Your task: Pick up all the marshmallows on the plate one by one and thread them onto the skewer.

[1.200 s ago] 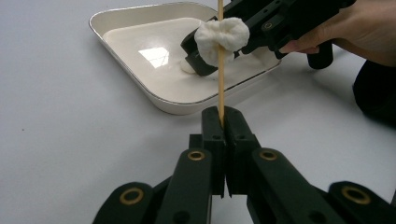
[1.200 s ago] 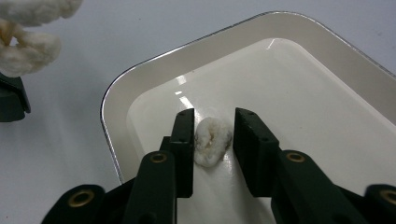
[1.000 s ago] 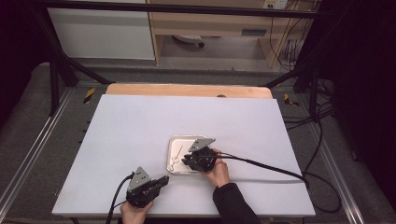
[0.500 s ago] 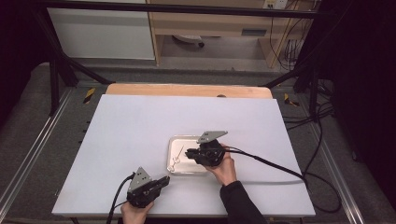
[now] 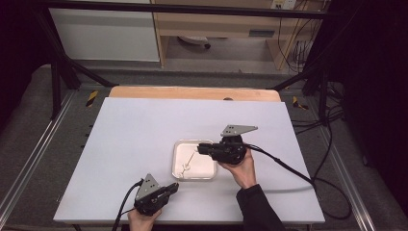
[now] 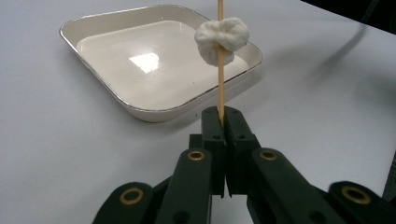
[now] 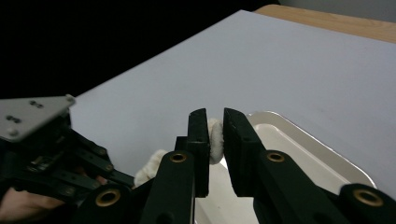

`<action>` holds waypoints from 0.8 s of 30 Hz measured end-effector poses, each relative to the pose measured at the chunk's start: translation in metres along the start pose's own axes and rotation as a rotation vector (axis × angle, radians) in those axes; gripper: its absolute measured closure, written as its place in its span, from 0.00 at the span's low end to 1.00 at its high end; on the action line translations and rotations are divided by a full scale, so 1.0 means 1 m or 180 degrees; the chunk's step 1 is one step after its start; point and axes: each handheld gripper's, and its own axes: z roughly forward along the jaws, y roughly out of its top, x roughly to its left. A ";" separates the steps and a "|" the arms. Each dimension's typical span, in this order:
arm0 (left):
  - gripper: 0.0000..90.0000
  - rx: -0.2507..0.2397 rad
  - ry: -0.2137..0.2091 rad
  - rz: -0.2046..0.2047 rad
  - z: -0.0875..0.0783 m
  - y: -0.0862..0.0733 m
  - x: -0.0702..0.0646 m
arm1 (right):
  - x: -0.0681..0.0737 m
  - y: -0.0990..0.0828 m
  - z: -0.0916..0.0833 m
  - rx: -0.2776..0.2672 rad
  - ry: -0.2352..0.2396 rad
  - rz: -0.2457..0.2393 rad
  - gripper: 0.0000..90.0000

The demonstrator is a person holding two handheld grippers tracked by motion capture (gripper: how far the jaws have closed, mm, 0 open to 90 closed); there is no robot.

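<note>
In the left gripper view the skewer [image 6: 220, 70] runs off the top edge, so its tip is cut away, and its lower end is buried between the left tongs [image 6: 222, 116]. The skewer crosses the front of the white lump [image 6: 222, 39], hiding a strip of it. In the right gripper view the right tongs [image 7: 215, 128] cover most of a white piece [image 7: 215, 140]; a second lump [image 7: 148, 171] is half hidden behind an arm of the tongs. The tray [image 7: 322, 156] is cut off at the bottom edge. In the high view the skewer [image 5: 189, 162] is too thin to show what it carries.
</note>
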 end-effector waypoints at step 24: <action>0.98 -0.0193 -0.0006 0.0071 -0.004 -0.001 -0.003 | -0.004 -0.001 0.004 -0.0056 0.0318 0.0362 0.89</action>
